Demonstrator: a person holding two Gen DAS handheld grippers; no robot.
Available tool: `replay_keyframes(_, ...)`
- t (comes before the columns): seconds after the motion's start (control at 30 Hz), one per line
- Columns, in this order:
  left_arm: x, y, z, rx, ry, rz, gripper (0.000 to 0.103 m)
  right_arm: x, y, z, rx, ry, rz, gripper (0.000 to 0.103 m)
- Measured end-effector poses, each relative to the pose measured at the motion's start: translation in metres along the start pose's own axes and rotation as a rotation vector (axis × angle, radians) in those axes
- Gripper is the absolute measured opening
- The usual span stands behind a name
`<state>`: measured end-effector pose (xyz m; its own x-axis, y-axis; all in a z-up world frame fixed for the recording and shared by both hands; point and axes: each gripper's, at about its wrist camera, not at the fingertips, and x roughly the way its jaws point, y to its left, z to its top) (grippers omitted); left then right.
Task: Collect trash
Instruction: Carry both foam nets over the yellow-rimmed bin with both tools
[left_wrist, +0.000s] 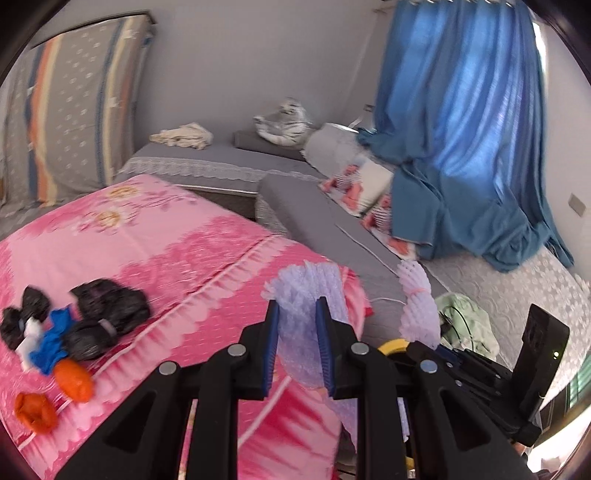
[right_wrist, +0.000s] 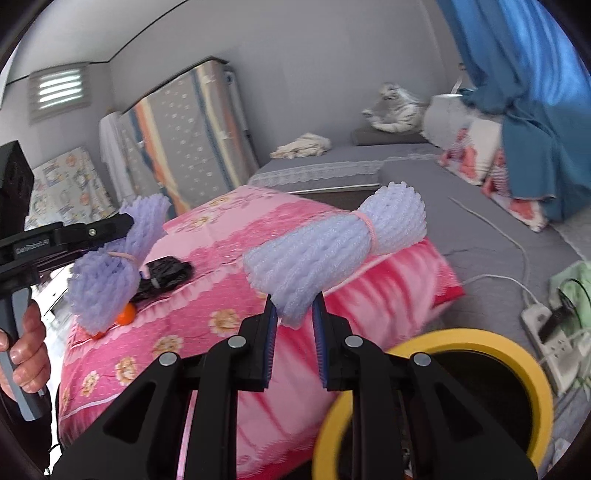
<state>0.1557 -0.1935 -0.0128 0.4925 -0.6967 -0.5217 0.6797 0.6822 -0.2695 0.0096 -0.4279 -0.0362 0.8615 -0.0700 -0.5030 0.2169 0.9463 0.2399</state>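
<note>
Bedroom: pink quilt (left_wrist: 166, 236) holds remaining trash pile (left_wrist: 70, 325), far left
Left gripper (left_wrist: 297, 314): clamped on lilac foam net (left_wrist: 306, 291); carried
Right gripper (right_wrist: 293, 314): clamped on second foam net (right_wrist: 332, 243); yellow-rimmed bin (right_wrist: 436, 339) near right, likely their destination

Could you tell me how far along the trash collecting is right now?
Done: nothing visibly binned; I cannot see inside the yellow-rimmed bin.
In hand: the left gripper and right gripper each clamp a purple foam net bundle.
Left: black bags, blue and white scraps and orange pieces lie on the pink bedspread.
</note>
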Motion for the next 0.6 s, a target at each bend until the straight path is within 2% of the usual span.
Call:
replay_keyframes(0.3,0.035,-0.057,0.002,0.078,0.043,-0.110,0.019,-0.021,-0.049,-0.006,0.076,-0.016,-0.115,0.017)
replay_keyframes(0.6,0.070,-0.099,-0.019,0.123,0.109,-0.191,0.019,-0.034,-0.086,-0.024,0.142,0.004,-0.199,0.017)
